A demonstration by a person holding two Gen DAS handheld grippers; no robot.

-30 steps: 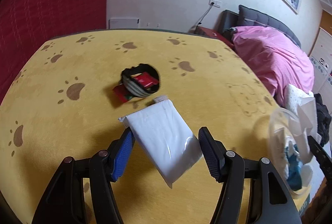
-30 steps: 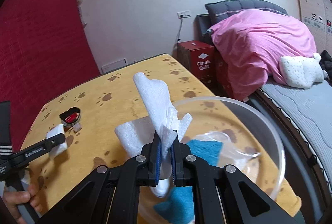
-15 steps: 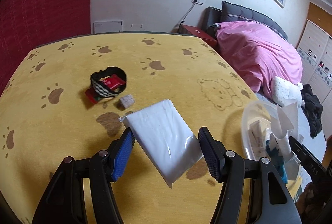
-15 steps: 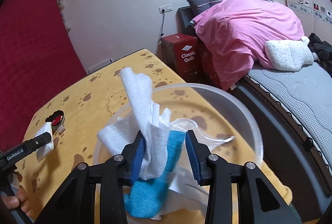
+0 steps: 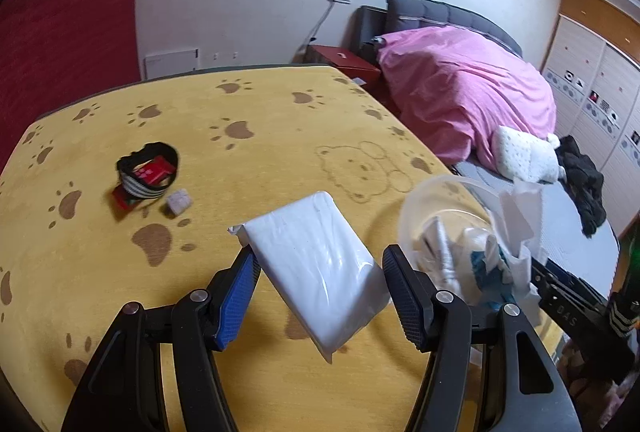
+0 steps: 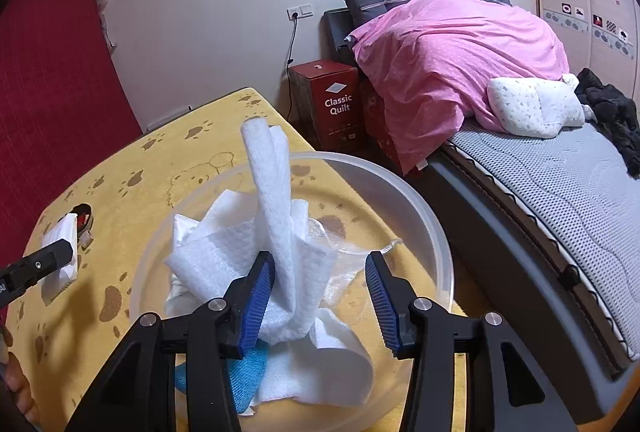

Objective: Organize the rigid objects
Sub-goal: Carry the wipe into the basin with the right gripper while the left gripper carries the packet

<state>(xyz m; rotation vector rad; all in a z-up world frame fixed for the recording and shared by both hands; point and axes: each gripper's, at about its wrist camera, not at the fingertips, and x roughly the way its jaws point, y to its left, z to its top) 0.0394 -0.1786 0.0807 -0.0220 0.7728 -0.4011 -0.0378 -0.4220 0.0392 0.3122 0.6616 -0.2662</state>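
Note:
My left gripper [image 5: 320,288] is shut on a white plastic packet [image 5: 316,268] and holds it above the yellow paw-print table [image 5: 240,136]. The packet also shows in the right wrist view [image 6: 64,260]. My right gripper [image 6: 320,296] is open over a clear plastic bowl [image 6: 424,228]. A white paper towel [image 6: 272,216] stands up in the bowl, leaning on the left finger, above a blue cloth [image 6: 244,372]. The bowl [image 5: 436,192] is to the right of my left gripper. A black striped band with red packets [image 5: 148,174] and a small pale block [image 5: 178,199] lie on the table at left.
A bed with a pink quilt [image 6: 460,44] and a white pillow [image 6: 532,108] stands to the right of the table. A red box [image 6: 328,104] marked Classic Quilt sits by the wall. A red curtain [image 6: 52,72] hangs at left.
My right gripper has opened and let go of the paper towel, which now rests in the bowl. My left gripper has carried the packet rightward, closer to the bowl.

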